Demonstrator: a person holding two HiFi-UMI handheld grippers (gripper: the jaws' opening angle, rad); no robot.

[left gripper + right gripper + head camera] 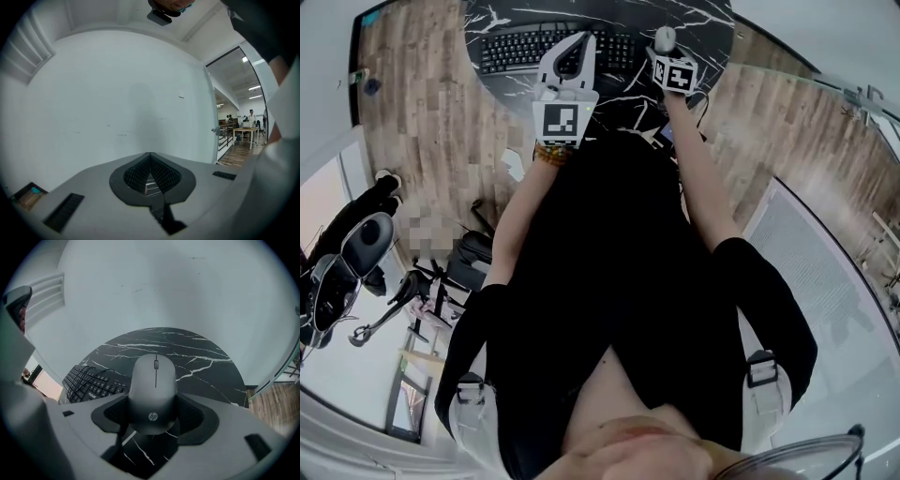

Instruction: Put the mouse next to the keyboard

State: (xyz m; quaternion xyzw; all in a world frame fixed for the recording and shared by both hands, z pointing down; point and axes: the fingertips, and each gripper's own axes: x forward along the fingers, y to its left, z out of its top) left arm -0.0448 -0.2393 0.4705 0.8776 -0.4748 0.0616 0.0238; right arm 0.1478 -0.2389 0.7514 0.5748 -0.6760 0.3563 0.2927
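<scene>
Mouse held, not yet set down

The right claw [154,414] pinches the mouse [154,380] over the bench [206,362], right of the keyboard [91,383]. The next move, I judge, is to lower it beside the keyboard and let go. The left claw [151,176] is pressed together and empty. Its view shows only wall, while the right gripper view shows the grip.
</scene>
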